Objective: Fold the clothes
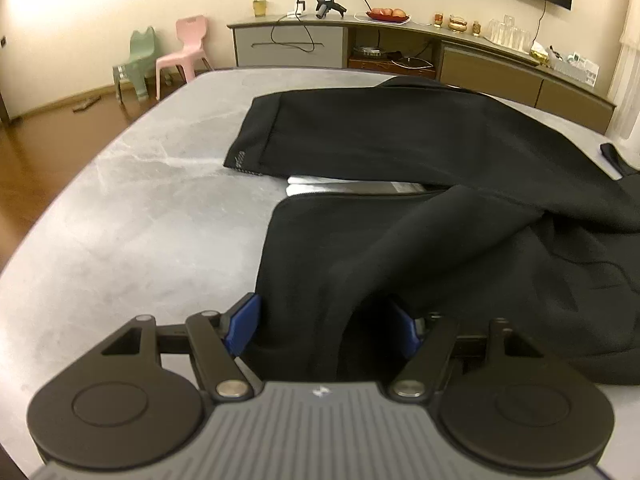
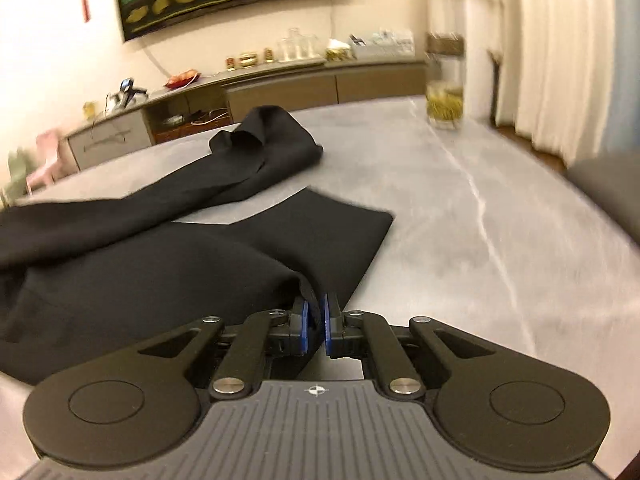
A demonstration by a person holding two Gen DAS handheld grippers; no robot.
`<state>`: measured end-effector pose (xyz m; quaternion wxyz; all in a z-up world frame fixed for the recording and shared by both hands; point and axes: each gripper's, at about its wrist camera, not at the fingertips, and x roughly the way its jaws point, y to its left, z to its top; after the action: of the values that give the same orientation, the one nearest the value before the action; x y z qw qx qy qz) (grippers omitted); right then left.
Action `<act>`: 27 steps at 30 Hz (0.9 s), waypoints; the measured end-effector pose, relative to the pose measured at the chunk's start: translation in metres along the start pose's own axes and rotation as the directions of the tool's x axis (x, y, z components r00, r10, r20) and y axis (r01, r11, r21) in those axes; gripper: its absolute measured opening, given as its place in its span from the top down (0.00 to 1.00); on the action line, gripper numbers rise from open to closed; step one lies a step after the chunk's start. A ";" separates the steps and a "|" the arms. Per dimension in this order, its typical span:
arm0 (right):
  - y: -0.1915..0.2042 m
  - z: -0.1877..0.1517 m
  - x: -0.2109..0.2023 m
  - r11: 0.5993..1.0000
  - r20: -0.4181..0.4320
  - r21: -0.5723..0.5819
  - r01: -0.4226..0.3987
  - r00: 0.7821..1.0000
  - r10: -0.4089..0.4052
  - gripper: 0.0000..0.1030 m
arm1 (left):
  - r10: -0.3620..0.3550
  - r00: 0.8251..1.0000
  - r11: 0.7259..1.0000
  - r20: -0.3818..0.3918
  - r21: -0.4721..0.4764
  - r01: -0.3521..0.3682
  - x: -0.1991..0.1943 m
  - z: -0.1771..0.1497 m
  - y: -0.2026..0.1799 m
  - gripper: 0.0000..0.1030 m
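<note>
- Left wrist view: the left gripper is spread wide, its blue pads standing on either side of the near edge of the black garment. Cloth fills the gap between them, but the pads are not pressed on it.
- The garment lies on the grey table, spread across its right half in this view, with one long flat panel reaching toward the far side and a rumpled fold nearer the gripper.
- Right wrist view: the right gripper has its pads nearly together, pinching a thin ridge of the garment at its near edge. This picture is blurred, so I judge the hand to be in motion.
- The step in hand looks like taking both near corners before lifting for a fold.
- To do it well, the left pads should close on a single edge, not on the bunched fold that sits between them, or the layers will drag unevenly.
- Both grips should sit on the same edge, well apart, so the cloth hangs taut between them.
- Lift evenly; the far sleeve-like end is crumpled and may trail or twist if one side rises first.
- Keep clear of the glass at the far table edge.
</note>
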<state>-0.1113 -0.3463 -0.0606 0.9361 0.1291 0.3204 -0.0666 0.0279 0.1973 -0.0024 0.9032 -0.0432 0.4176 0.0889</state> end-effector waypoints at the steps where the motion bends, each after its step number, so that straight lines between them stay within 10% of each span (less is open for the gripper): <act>1: -0.003 -0.001 0.003 0.999 -0.003 0.041 -0.012 1.000 0.012 0.93 | -0.012 1.000 1.000 -0.007 -0.014 0.012 0.000 0.000 0.002 0.33; 5: -0.016 -0.003 0.008 0.976 -0.005 0.211 -0.053 0.998 0.055 0.88 | -0.039 0.999 0.998 -0.024 -0.052 0.038 0.000 0.000 0.006 0.33; 9: -0.021 -0.001 0.005 0.971 0.006 0.237 -0.016 1.000 0.015 0.57 | -0.045 0.999 0.997 -0.029 -0.058 0.043 0.001 0.000 0.005 0.33; 20: 0.009 0.001 -0.020 0.992 0.107 0.119 0.041 0.993 -0.054 0.44 | -0.052 0.998 0.997 -0.039 -0.061 0.049 0.005 0.003 0.004 0.33; 27: -0.033 -0.003 -0.031 0.934 0.122 0.350 0.073 0.985 -0.122 0.43 | -0.059 0.997 0.996 -0.040 -0.062 0.056 0.007 0.004 0.003 0.34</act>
<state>-0.1442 -0.3763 -0.0500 0.9150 0.2696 0.2425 -0.1770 0.0344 0.2021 -0.0054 0.8948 -0.0845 0.4319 0.0745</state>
